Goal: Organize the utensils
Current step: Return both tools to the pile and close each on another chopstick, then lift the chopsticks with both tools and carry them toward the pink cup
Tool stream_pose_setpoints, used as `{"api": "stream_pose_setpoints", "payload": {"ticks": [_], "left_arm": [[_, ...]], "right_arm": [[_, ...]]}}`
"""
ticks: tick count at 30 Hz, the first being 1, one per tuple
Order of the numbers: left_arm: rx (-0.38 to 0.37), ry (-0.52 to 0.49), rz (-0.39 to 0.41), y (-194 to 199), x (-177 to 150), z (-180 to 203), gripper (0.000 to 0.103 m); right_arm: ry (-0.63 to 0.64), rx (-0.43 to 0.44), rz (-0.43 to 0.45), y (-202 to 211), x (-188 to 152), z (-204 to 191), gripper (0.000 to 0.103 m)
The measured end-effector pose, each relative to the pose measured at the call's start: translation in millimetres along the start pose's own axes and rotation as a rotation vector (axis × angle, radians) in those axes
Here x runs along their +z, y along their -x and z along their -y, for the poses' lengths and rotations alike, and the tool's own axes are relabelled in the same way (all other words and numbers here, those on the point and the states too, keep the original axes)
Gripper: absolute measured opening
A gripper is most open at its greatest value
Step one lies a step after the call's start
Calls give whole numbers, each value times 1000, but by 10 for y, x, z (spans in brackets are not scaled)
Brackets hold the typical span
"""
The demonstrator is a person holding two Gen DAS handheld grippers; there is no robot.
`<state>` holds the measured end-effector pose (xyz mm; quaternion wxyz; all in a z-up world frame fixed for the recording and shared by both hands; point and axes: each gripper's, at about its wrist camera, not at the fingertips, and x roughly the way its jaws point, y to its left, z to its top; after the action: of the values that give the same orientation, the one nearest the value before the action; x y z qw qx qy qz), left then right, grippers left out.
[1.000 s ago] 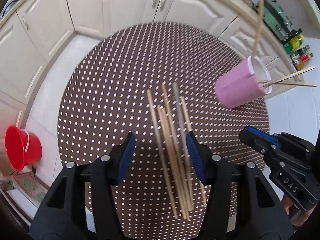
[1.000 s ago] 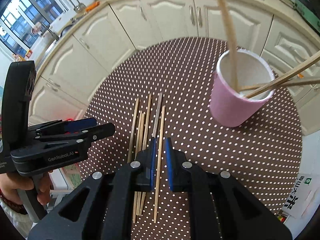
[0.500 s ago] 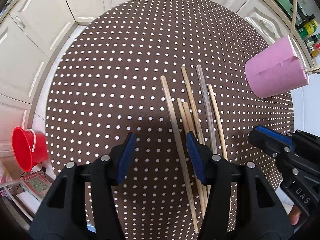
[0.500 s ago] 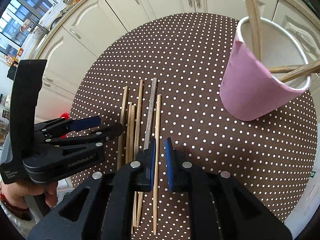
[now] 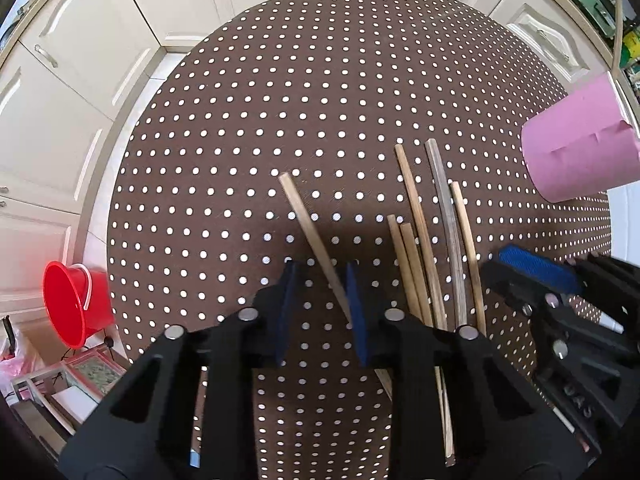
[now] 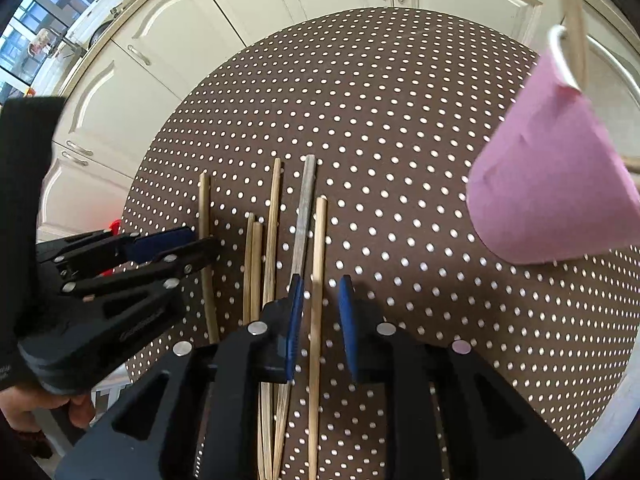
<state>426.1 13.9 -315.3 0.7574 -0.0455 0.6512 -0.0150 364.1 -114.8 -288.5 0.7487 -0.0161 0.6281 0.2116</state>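
Note:
Several wooden chopsticks lie side by side on the brown dotted table (image 5: 320, 80). My left gripper (image 5: 320, 280) is open, its blue pads either side of the leftmost chopstick (image 5: 308, 232), which lies skewed away from the others (image 5: 420, 240). My right gripper (image 6: 320, 296) is open around the rightmost light chopstick (image 6: 318, 264), with a grey chopstick (image 6: 304, 216) just left of it. A pink cup (image 6: 552, 184) holding several chopsticks stands at the right; it also shows in the left wrist view (image 5: 576, 148).
White kitchen cabinets (image 5: 80, 80) curve round the far side of the table. A red bucket (image 5: 72, 304) sits on the floor to the left. The other gripper shows in each view: right (image 5: 560, 312), left (image 6: 120, 280).
Both grippers have dropped lower toward the table. The left gripper now straddles the leftmost chopstick, which has swung away from the bundle. The right jaws have opened wider around the rightmost chopstick.

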Motion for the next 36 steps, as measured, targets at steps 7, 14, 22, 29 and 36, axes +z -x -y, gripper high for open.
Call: {"api": "stream_pose_setpoints", "payload": {"ticks": [7,14,22,29,36], "left_arm": [[-57,24,8,-3,-18,-125,10],[-139,65,13,38,-174,-227,6],[-181,62,69,351,-175,-133,5],[-214,57,178,896,-195,-134,5],[-236,38,294,1525,-291,-44,5]], "right_arm": [[54,-84,-39,-164,109,-92,18],[87,-139,-51,-241,210,-289,7],[29,-23,-5,1,225,-150,5],[40,60,175,663,202,-186,5],[43,137,346,1250,174,-67,5]]}}
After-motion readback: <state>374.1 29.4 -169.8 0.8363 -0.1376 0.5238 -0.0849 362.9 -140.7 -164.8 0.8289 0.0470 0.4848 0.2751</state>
